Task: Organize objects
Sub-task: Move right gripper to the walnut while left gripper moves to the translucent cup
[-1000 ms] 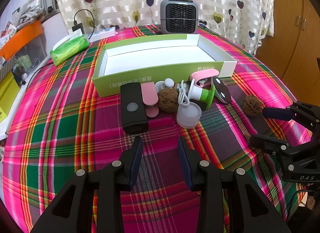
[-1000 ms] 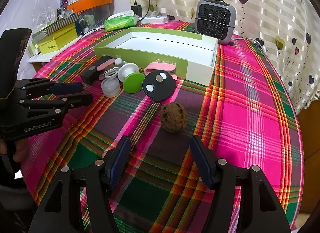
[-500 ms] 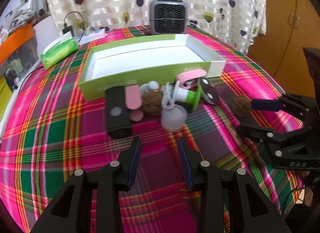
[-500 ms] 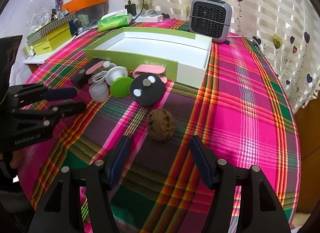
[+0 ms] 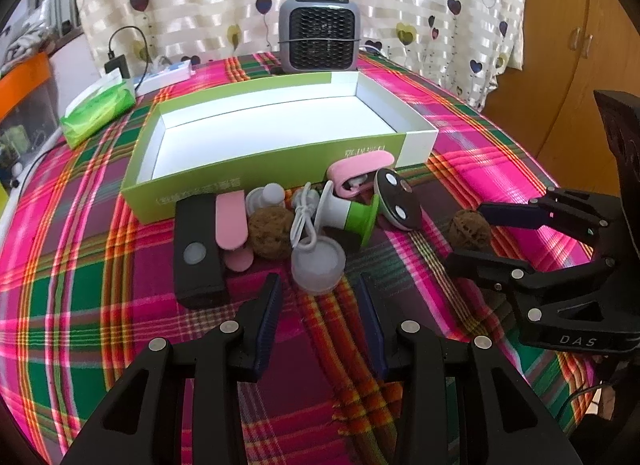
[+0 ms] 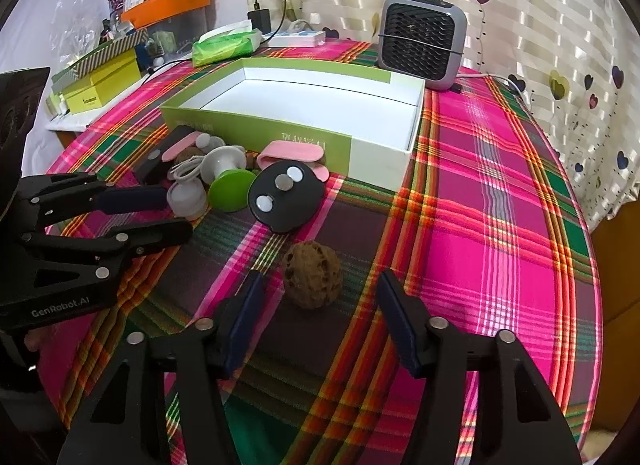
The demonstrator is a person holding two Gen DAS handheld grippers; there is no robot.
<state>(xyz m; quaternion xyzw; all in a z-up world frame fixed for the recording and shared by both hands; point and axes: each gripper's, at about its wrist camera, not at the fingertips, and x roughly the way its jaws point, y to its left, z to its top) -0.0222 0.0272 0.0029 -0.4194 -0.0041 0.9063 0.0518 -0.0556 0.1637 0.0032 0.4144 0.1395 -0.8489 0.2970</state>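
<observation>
An open, empty green and white box (image 5: pixel 276 121) lies on the plaid table; it also shows in the right wrist view (image 6: pixel 312 105). Small objects crowd its near side: a black block (image 5: pixel 198 255), a clear round cap (image 5: pixel 318 263), a green and white spool (image 5: pixel 352 215), a black disc (image 5: pixel 398 199), a pink case (image 5: pixel 360 169) and a brown walnut (image 5: pixel 270 233). A second walnut (image 6: pixel 313 274) lies apart, just ahead of my open right gripper (image 6: pixel 318 285), between its fingertips. My left gripper (image 5: pixel 318 289) is open and empty just before the clear cap.
A grey fan heater (image 5: pixel 319 38) stands behind the box. A green tissue pack (image 5: pixel 98 113) and a white power strip (image 5: pixel 164 75) lie at the back left. Yellow boxes (image 6: pixel 98 83) sit on a side shelf. The table edge curves close on the right.
Both grippers have moved forward. The right one has closed in on the lone walnut; the left one has come up to the clear cap.
</observation>
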